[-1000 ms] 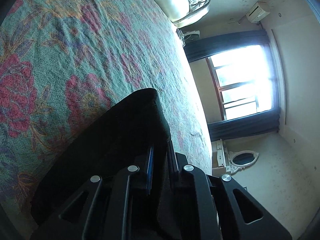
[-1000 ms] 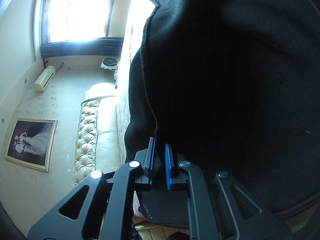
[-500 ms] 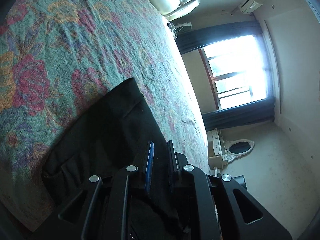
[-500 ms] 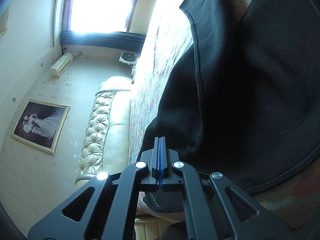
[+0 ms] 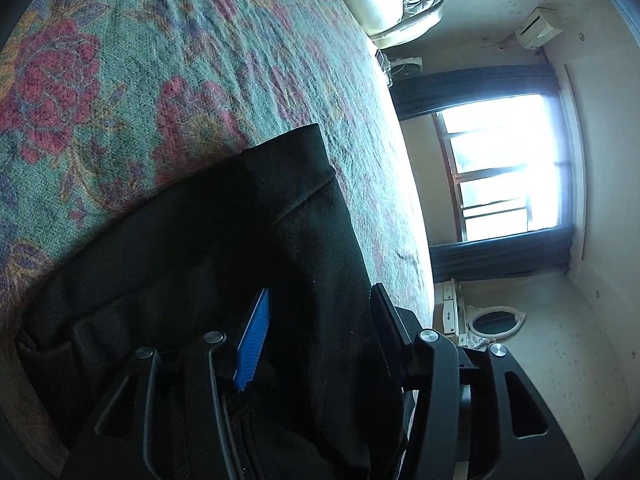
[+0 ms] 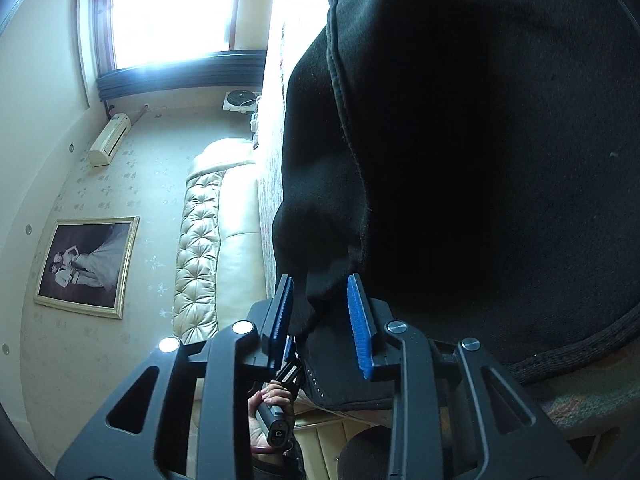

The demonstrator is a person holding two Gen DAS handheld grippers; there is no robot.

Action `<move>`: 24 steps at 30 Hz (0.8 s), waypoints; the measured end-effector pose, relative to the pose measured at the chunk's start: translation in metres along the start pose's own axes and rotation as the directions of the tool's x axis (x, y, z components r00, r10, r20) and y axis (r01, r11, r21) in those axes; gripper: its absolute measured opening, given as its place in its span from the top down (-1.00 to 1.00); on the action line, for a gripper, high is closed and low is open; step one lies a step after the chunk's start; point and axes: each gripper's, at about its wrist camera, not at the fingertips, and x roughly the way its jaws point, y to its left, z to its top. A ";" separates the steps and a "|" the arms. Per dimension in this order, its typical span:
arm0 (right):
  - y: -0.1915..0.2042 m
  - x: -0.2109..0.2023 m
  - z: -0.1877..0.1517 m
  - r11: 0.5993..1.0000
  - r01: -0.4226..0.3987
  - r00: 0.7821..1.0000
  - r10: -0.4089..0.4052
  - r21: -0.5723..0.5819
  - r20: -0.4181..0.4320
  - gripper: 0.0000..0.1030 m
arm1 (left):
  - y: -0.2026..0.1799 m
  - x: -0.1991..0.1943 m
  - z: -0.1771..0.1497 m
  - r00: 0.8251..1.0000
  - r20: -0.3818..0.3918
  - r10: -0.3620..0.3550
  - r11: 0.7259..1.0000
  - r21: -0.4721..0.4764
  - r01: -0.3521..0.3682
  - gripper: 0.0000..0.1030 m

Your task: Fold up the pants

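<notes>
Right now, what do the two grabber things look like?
The left gripper and the right gripper look alike: matte black plastic frames with triangular cut-outs and round silver bolts. Their flat fingers carry bright blue ridged pads. No cables or sleeves show. In the right view, a bare hand holds a grey handle with a round logo.

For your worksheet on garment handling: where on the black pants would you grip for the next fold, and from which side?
Grip the stitched hem corner of the pants, coming in from the bed's window side; that edge lies flat and exposed there.
</notes>
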 end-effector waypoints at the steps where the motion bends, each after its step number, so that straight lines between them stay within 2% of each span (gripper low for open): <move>1: 0.003 0.003 -0.003 1.000 -0.002 1.000 0.002 0.000 -0.005 0.45 | 0.001 0.001 0.000 1.000 0.007 0.004 1.000 0.000 -0.004 0.02; 3: 0.005 0.007 -0.005 1.000 -0.008 1.000 0.008 0.002 -0.015 0.43 | 0.002 0.001 -0.001 1.000 0.021 0.010 1.000 0.002 -0.010 0.02; 7: 0.010 0.016 -0.016 1.000 -0.025 0.998 0.026 0.016 -0.060 0.32 | 0.008 -0.015 -0.008 0.998 0.067 0.003 0.998 -0.068 0.002 0.02; 11: 0.009 0.025 -0.018 1.000 -0.019 0.996 0.019 0.001 -0.082 0.31 | 0.007 -0.011 -0.018 0.997 0.054 0.051 0.999 0.004 -0.052 0.02; 16: 0.007 0.024 -0.014 1.000 -0.025 0.998 0.026 0.015 -0.063 0.25 | 0.002 0.001 -0.008 0.997 0.072 -0.007 0.999 -0.034 0.010 0.02; 18: 0.008 0.023 -0.016 1.000 -0.028 0.998 0.028 0.010 -0.057 0.14 | 0.000 0.004 -0.008 0.997 0.071 -0.020 0.999 -0.034 0.022 0.15; 19: 0.008 0.022 -0.017 1.000 -0.026 0.998 0.026 0.002 -0.051 0.11 | 0.000 0.005 -0.008 0.997 0.067 -0.022 0.999 -0.029 0.024 0.47; 20: 0.010 0.022 -0.019 1.000 -0.026 0.998 0.026 -0.001 -0.049 0.05 | 0.001 0.005 -0.010 0.998 0.065 -0.009 1.000 -0.023 0.011 0.60; 24: 0.013 0.031 -0.030 0.999 -0.035 0.997 0.036 0.013 -0.063 -0.12 | 0.002 -0.002 -0.015 0.994 0.087 -0.061 0.997 -0.039 0.065 0.70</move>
